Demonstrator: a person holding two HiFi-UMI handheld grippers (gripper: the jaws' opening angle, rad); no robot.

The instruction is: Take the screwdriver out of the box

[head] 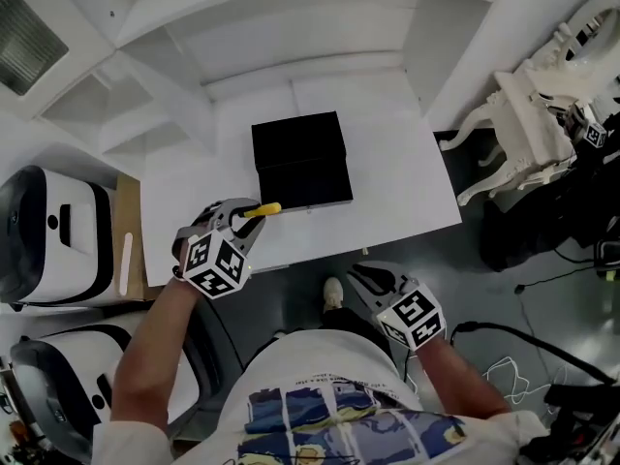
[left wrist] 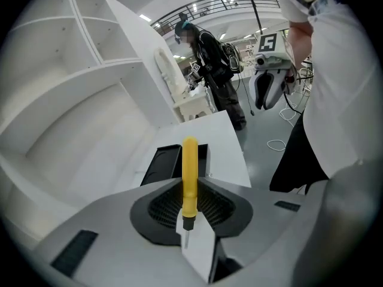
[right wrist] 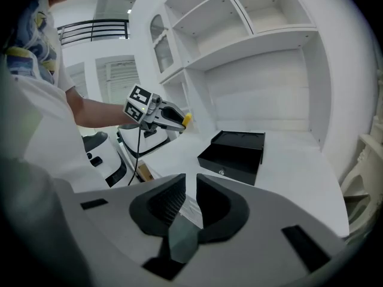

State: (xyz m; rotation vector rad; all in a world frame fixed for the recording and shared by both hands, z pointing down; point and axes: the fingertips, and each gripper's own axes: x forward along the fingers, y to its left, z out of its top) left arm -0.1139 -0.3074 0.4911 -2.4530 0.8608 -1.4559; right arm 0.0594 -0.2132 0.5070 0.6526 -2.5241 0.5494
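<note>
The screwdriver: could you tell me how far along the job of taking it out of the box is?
Done: the screwdriver is out, clear of the black box on the table. In hand: the left gripper is shut on its yellow handle. The right gripper hangs empty, jaws slightly apart. Left: probably only setting it down.

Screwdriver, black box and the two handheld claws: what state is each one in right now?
screwdriver: out of the box, clamped by its yellow handle in the left gripper.
black box: sitting on the white table, looks open.
left gripper: shut on the screwdriver.
right gripper: jaws a narrow gap apart, nothing between them.
</note>
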